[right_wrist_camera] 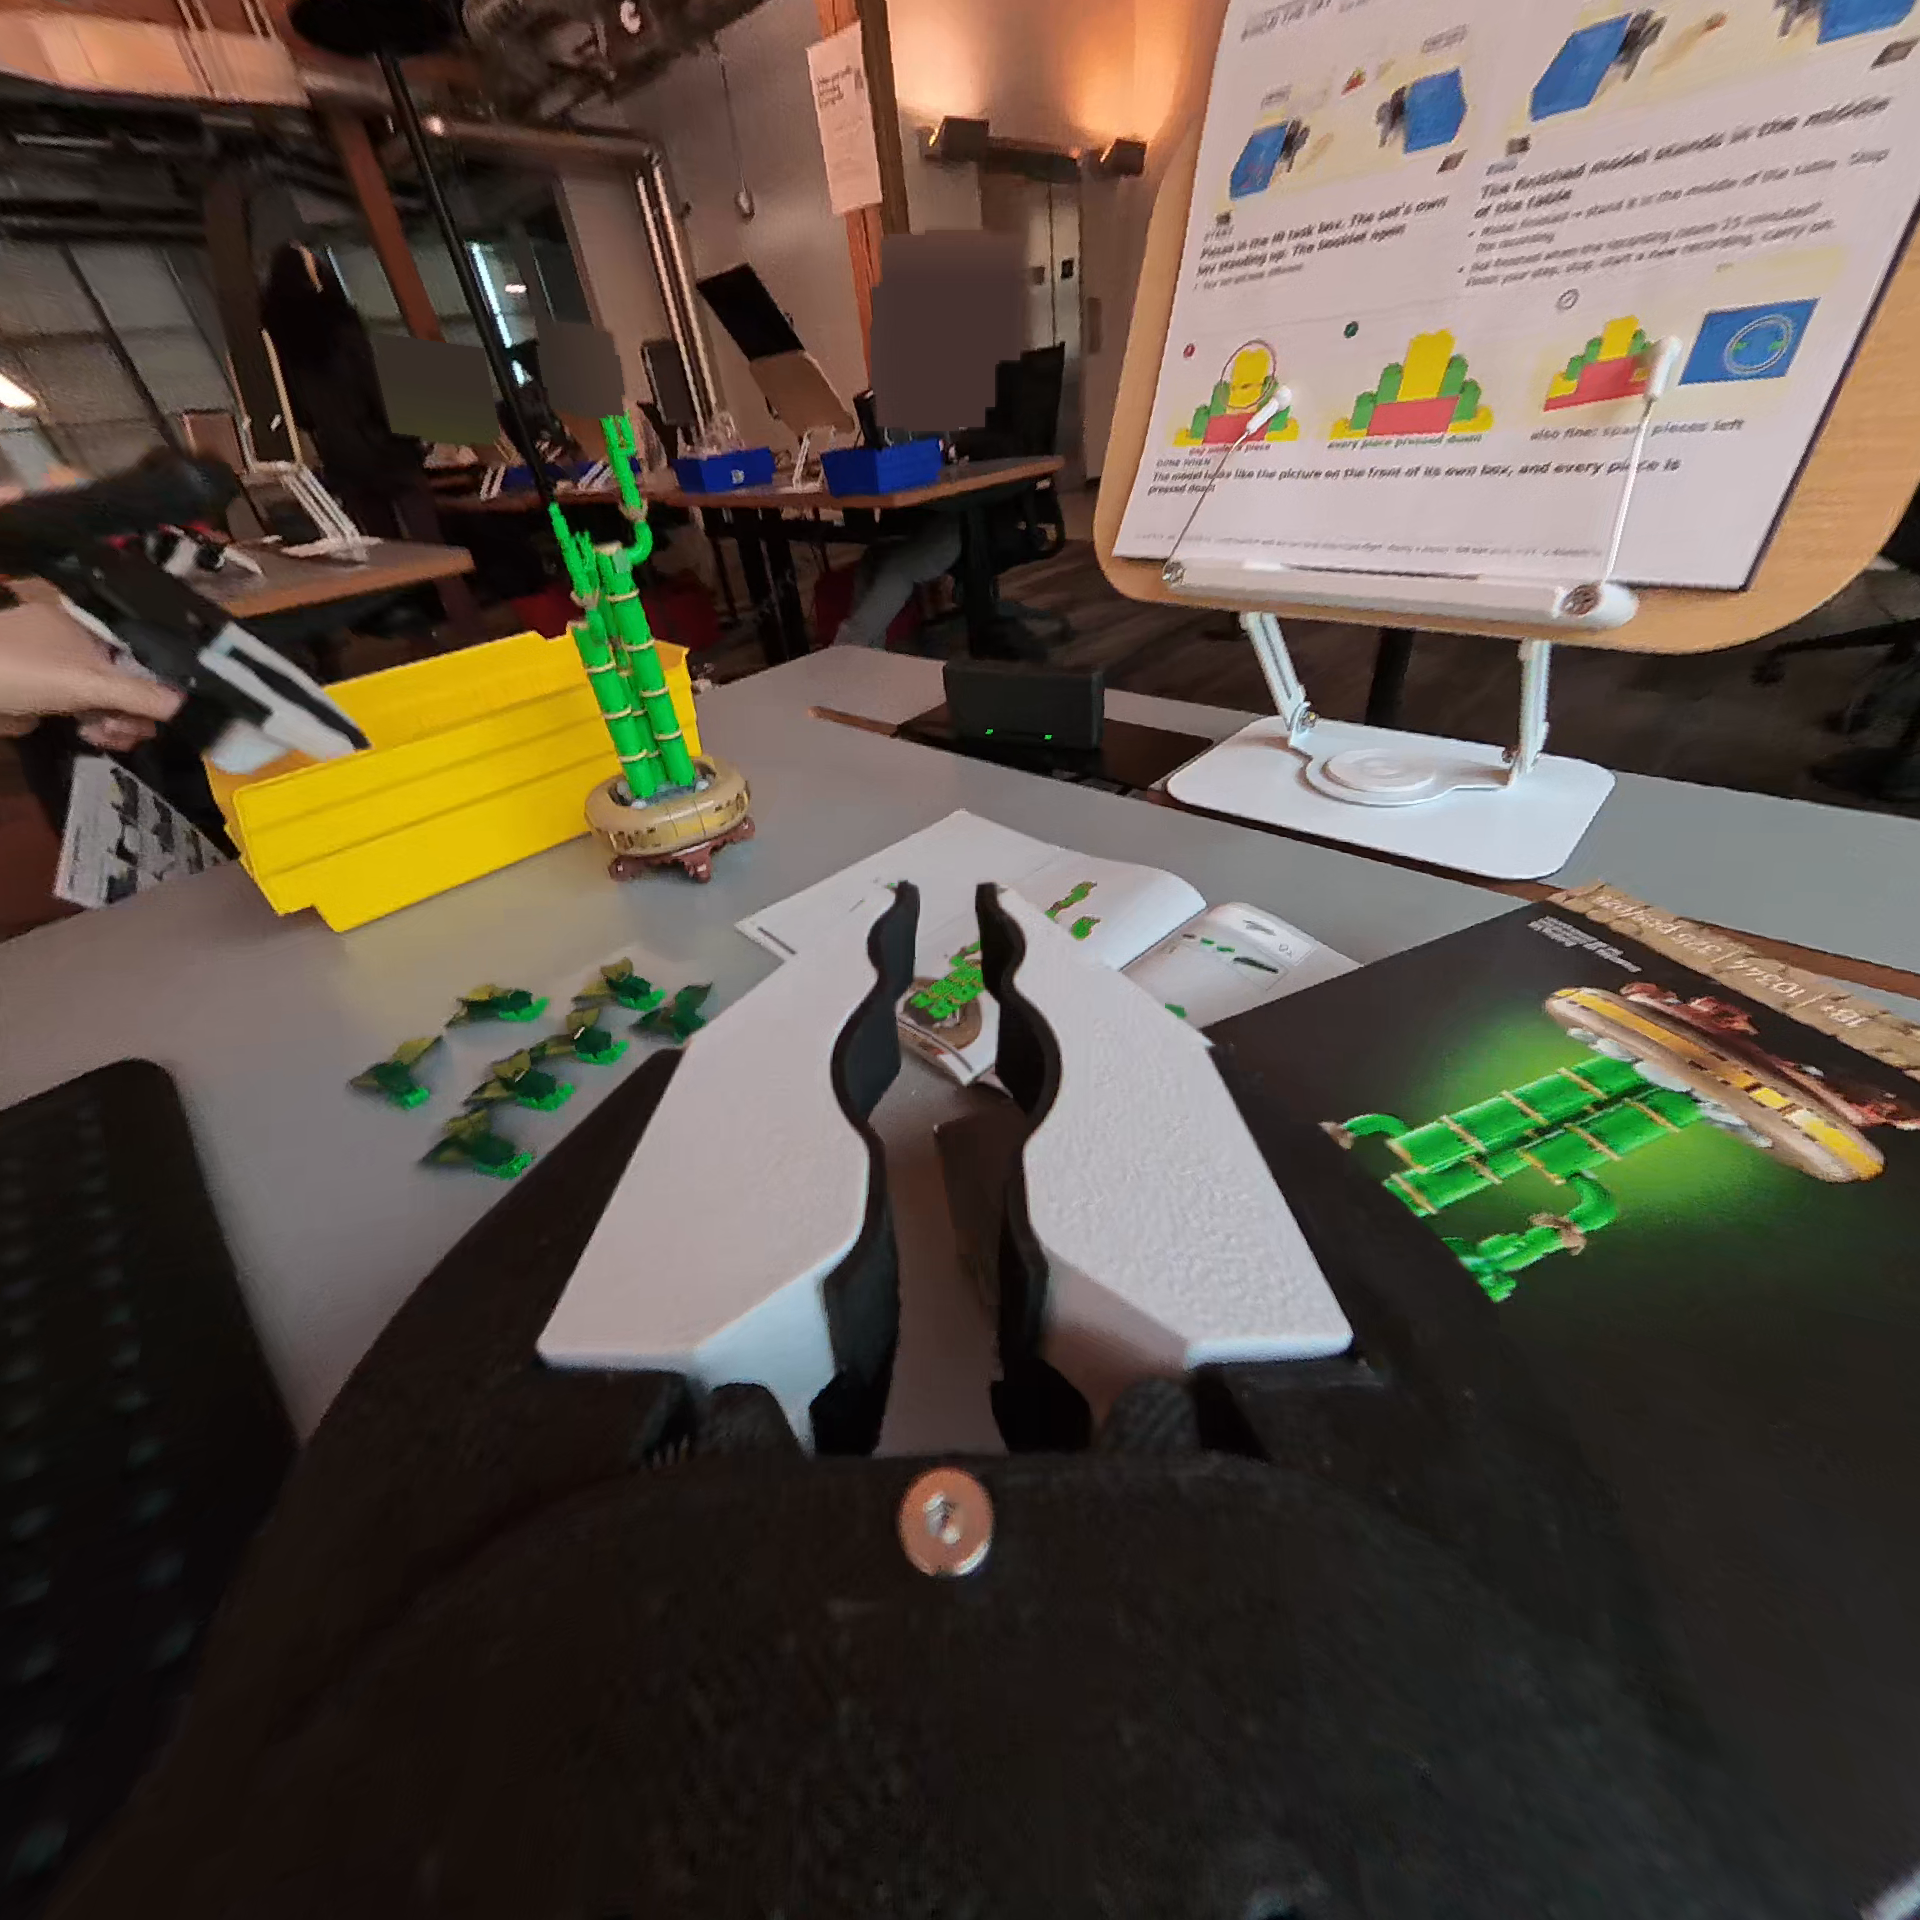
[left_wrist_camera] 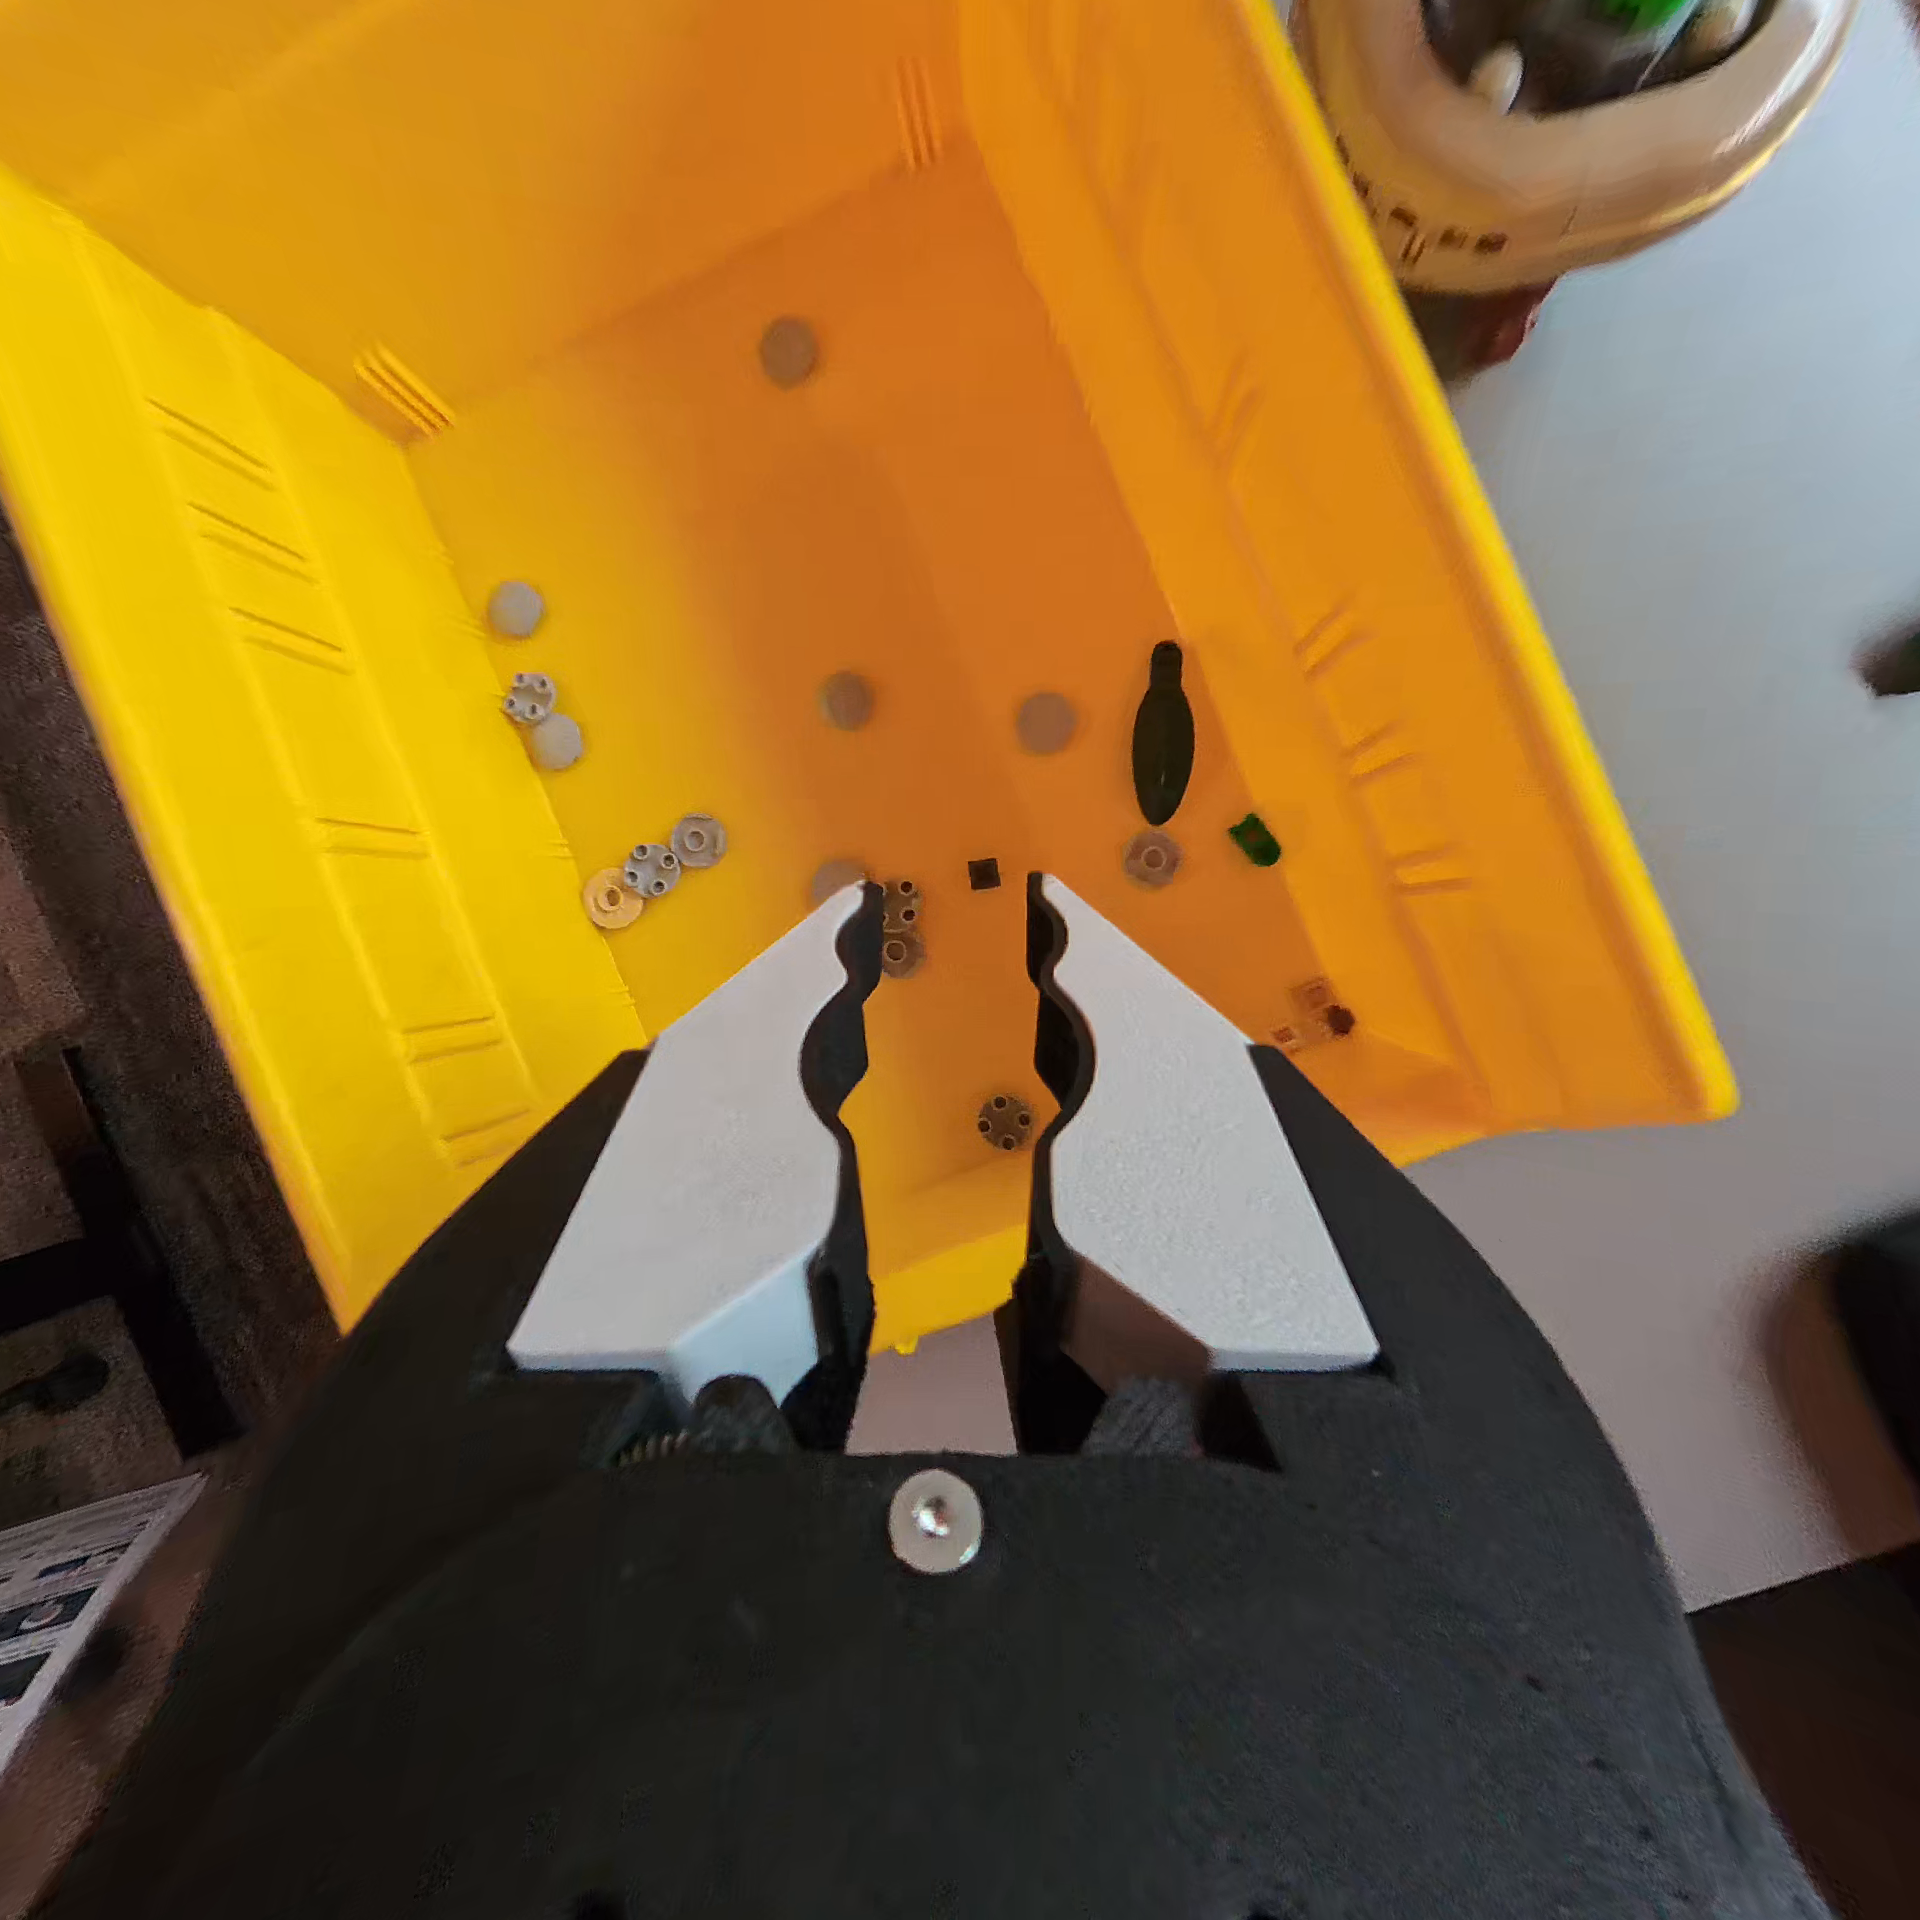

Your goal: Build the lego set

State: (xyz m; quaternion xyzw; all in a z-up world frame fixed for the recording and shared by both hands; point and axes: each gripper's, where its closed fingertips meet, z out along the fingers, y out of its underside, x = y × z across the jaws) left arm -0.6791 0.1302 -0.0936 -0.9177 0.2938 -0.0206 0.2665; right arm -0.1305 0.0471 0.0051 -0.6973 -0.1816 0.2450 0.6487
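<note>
The left gripper (left_wrist_camera: 948, 883) is held inside the yellow plastic bin (left_wrist_camera: 343, 831), jaws apart and empty, above scattered small grey round bricks (left_wrist_camera: 651, 869); the right gripper (right_wrist_camera: 948, 896) is poised, jaws apart, over the open instruction booklet (right_wrist_camera: 1122, 914); the green bamboo model (right_wrist_camera: 639, 686) stands on the grey desk (right_wrist_camera: 260, 997) beside the bin.

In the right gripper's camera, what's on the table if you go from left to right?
Yellow bin → green leaf pieces → bamboo model → open booklet → set box.
</note>
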